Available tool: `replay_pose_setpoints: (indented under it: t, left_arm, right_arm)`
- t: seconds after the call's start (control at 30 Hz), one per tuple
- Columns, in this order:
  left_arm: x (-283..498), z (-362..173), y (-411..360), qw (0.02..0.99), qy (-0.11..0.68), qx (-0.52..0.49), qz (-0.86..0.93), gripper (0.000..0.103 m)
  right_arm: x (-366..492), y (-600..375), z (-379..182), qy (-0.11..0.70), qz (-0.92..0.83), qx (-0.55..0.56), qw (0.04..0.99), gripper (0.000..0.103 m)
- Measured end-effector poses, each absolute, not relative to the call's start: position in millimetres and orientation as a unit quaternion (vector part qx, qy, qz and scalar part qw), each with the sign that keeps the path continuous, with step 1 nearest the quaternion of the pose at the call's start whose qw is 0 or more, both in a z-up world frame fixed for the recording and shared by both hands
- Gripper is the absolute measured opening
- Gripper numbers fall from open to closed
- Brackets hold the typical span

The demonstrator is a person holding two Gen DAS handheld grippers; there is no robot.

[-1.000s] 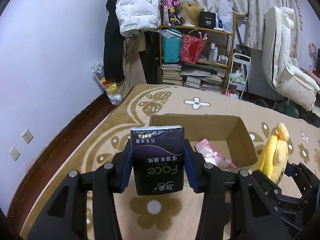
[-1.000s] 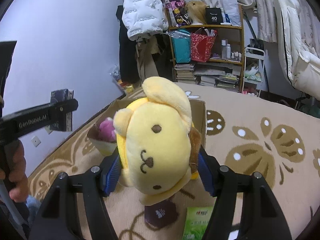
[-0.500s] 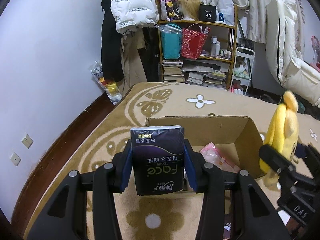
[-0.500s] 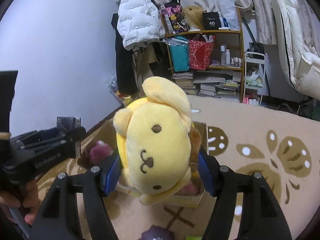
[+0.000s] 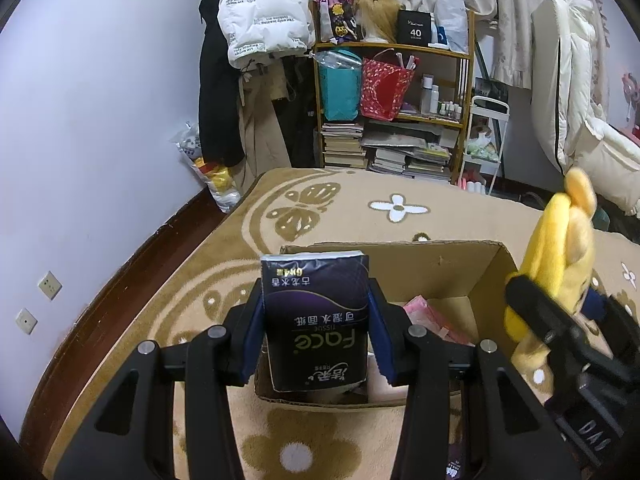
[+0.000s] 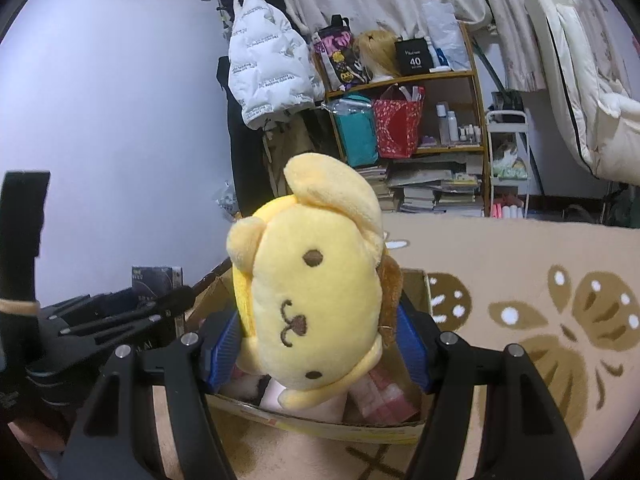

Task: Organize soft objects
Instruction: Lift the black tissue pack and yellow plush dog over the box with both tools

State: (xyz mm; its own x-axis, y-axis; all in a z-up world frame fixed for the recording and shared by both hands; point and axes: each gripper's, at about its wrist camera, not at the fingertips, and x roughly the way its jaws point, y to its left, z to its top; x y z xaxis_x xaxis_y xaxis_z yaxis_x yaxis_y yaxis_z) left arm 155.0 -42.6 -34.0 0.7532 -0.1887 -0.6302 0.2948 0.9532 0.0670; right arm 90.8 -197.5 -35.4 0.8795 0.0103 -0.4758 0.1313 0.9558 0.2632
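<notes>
Both tilted down over open cardboard box: left gripper pinching dark rectangular "Face" tissue pack, right gripper clamping yellow plush dog.

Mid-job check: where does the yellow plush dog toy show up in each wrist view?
Left wrist: yellow plush dog toy at the right edge, seen side-on, above the open cardboard box's right wall.
Right wrist: the toy fills the centre, face toward the camera, over the box.
Shared landmark: red patterned gift bag on the wooden shelf.

Dark tissue pack and yellow plush dog, both above open cardboard box
</notes>
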Motion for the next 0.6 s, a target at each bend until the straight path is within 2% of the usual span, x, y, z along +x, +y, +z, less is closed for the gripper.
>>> replay_pose_setpoints:
  t: [0.23,0.6]
  left_arm:
    - [157,-37,-45,0.937,0.317,0.070,-0.130,0.045]
    - [163,-56,-56,0.924,0.343,0.091,-0.142,0.045]
  right_arm:
    - [98,-194,-44,0.256,-0.031,0.136,0.957,0.073]
    - [100,-210,-62,0.279,-0.043,0.167,0.945,0.073]
